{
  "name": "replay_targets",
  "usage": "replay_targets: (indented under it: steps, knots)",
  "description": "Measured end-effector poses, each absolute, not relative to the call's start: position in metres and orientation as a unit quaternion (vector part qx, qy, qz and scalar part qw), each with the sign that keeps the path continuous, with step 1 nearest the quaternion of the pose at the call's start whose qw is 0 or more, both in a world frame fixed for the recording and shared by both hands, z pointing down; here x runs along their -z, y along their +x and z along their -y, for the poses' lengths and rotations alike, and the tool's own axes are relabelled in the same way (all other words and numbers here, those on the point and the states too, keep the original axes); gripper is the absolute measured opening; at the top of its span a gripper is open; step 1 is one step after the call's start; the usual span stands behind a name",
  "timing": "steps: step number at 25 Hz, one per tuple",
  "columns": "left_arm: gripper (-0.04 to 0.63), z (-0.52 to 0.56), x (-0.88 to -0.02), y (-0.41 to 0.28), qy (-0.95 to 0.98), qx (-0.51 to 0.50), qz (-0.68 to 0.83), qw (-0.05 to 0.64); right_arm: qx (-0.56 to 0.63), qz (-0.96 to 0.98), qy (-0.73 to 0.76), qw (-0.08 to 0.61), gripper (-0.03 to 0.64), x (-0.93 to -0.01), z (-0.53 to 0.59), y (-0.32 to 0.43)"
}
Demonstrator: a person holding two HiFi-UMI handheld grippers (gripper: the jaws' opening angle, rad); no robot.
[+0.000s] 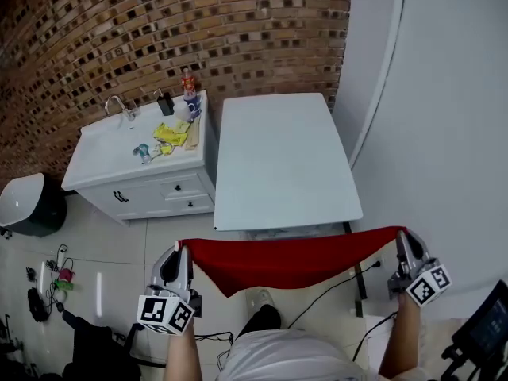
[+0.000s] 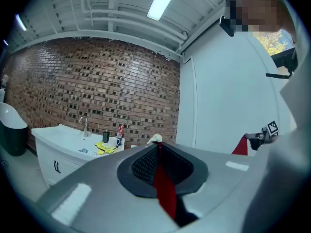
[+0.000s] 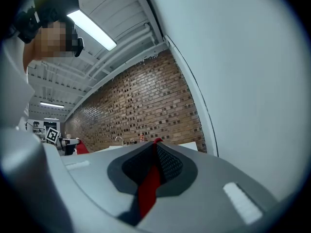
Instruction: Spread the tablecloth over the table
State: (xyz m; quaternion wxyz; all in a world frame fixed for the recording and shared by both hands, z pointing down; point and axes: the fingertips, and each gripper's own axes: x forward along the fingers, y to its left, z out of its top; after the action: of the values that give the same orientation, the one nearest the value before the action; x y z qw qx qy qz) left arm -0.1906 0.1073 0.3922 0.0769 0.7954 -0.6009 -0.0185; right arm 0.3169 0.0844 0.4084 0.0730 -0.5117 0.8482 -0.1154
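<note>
Red fabric tablecloth (image 1: 290, 260) hanging in mid-air just before the near edge of the white rectangular table (image 1: 282, 157), left gripper (image 1: 181, 247) clamped on one upper corner, right gripper (image 1: 401, 233) on the other, white sink cabinet (image 1: 111, 161) left of the table, brick wall (image 1: 159, 30) behind

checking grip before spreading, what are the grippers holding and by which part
The tablecloth, pinched at its two upper corners: one in the left gripper, one in the right gripper.

Bright ceiling tube lights (image 2: 164, 1); sharp frames, fisheye-warped edges.
</note>
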Motion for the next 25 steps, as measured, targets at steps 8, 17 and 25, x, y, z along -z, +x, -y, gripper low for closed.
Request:
replay_targets:
  steps: [8,17,25]
  knots:
    - [0.018,-0.024,-0.392,-0.204,0.831,0.021,0.551,0.075,0.113,-0.807,-0.561,0.143,0.012,-0.377,-0.025,0.313]
    - [0.018,0.026,-0.377,-0.224,0.832,0.036,0.55,0.071,0.127,-0.781,-0.59,0.16,0.012,-0.362,0.029,0.318]
    - [0.018,0.081,-0.366,-0.223,0.827,0.038,0.559,0.058,0.126,-0.789,-0.58,0.16,0.012,-0.352,0.098,0.317]
